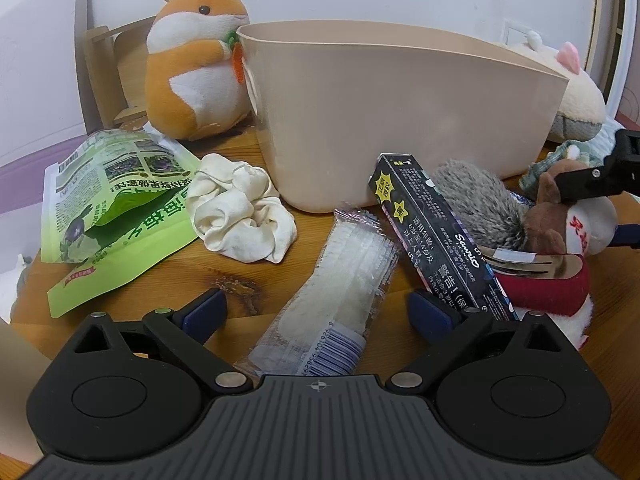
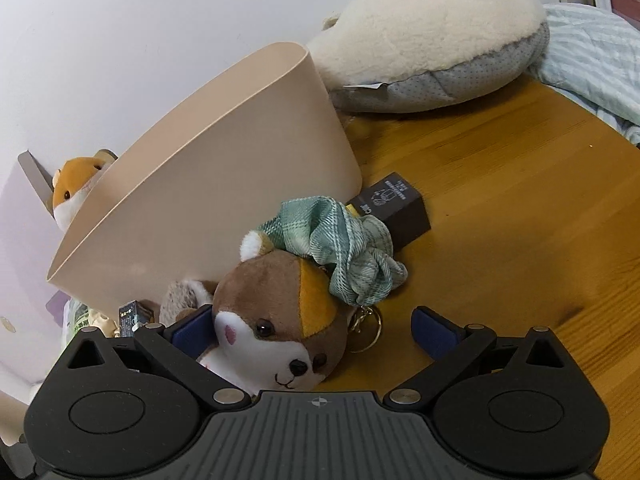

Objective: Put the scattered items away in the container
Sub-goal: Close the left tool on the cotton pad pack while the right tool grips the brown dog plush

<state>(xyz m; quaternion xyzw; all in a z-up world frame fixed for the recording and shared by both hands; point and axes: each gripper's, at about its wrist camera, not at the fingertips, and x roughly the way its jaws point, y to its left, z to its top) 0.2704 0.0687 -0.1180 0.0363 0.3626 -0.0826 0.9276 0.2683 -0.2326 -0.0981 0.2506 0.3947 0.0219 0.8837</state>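
The left gripper [image 1: 316, 312] hangs low over the wooden worktop [image 1: 168, 304] with its jaws spread wide, and a clear snack packet [image 1: 340, 280] lies lengthwise between the blue pads, touching neither. The right gripper [image 2: 320, 330] is just as wide apart, its left pad [image 2: 192, 330] against the side of a brown plush dog's [image 2: 280, 320] head while the right pad stands clear of it. The beige container [image 1: 400, 120] stands just behind the clutter, with a white scrunchie [image 1: 244, 208], a black box [image 1: 436, 236] and a green plaid scrunchie [image 2: 344, 248] near its base.
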